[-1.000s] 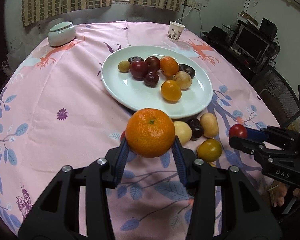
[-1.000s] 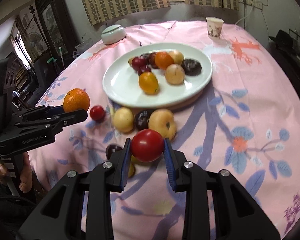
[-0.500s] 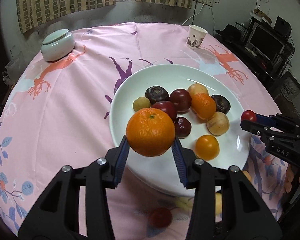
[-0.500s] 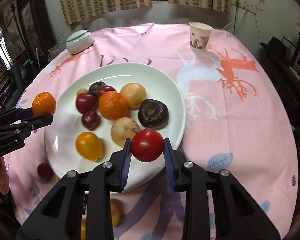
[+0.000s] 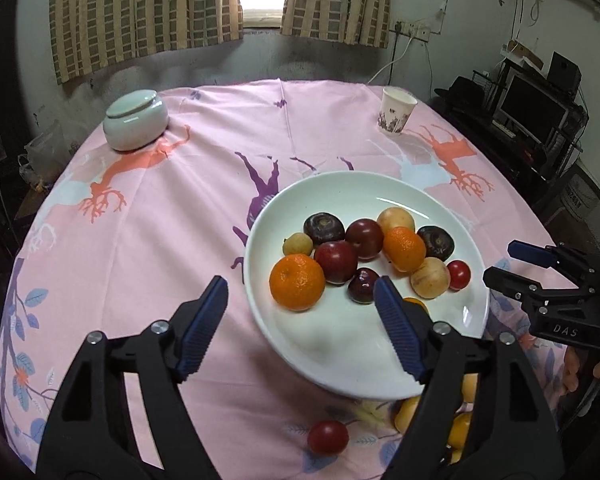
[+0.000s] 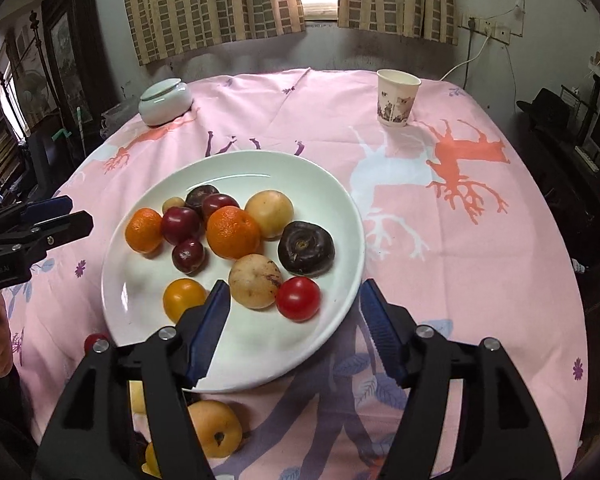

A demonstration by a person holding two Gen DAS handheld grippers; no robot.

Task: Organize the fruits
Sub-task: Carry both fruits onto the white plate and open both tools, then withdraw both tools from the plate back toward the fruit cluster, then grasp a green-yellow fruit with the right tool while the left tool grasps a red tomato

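Half a second ago the left gripper [image 5: 300, 312] pinched a mandarin [image 5: 297, 282] and the right gripper [image 6: 294, 320] pinched a cherry tomato [image 6: 298, 298]. Both have just been opening, and now their jaws stand spread with nothing pressed between them. Both fruits now lie on the white plate [image 5: 340, 188].

The mandarin rests at the plate's near-left part, just ahead of the left gripper's spread fingers and touching a dark red plum [image 5: 336, 261]. The cherry tomato lies ahead of the right gripper, between its two fingertips in the picture but apart from both, beside a pale brown fruit [image 6: 255, 281].

The right wrist view shows a yellow tomato [image 6: 184, 299] whole on the plate, while the left wrist view hides most of it behind a finger. The left wrist view shows a second cherry tomato [image 5: 328, 437] clearly on the pink tablecloth [image 5: 140, 240] below the plate. The right wrist view shows a yellow-orange fruit [image 6: 216, 428] there.
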